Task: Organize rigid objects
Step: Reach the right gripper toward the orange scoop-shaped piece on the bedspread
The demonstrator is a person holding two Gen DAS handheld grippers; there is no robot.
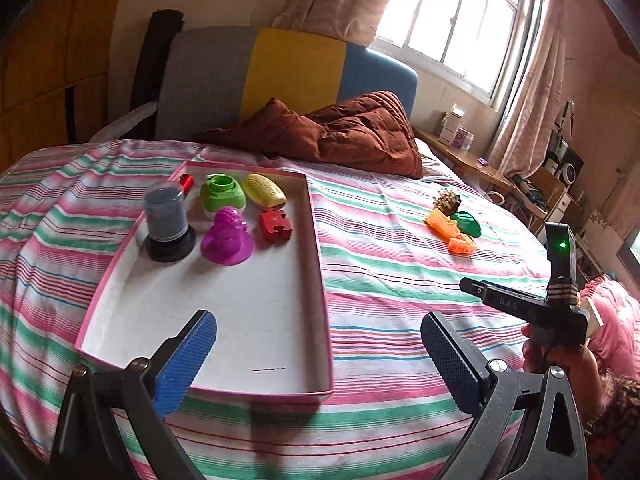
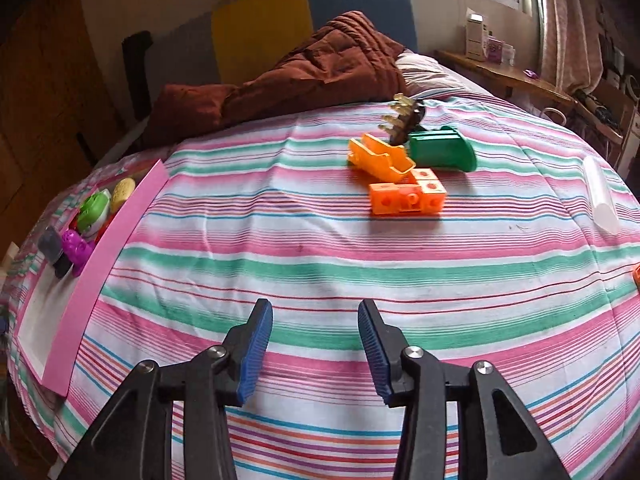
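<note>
A pink-walled box tray (image 1: 320,240) lies on the striped bed, also in the right wrist view (image 2: 104,264). In it stand a dark jar (image 1: 166,220), a red tube (image 1: 186,180), a green piece (image 1: 222,194), a yellow piece (image 1: 265,191), a purple toy (image 1: 228,236) and a red block (image 1: 275,225). On the bed to the right lie an orange scoop (image 2: 380,158), an orange cube block (image 2: 408,196), a green piece (image 2: 442,152) and a spiky brown clip (image 2: 402,120). My left gripper (image 1: 318,354) is open over the tray's near end. My right gripper (image 2: 315,344) is open and empty, short of the orange pieces.
A brown quilt (image 2: 312,76) is bunched at the head of the bed. A clear tube (image 2: 600,196) lies at the bed's right side. A wooden shelf (image 2: 504,76) with boxes runs under the window. The other gripper and hand (image 1: 560,312) show at the left view's right.
</note>
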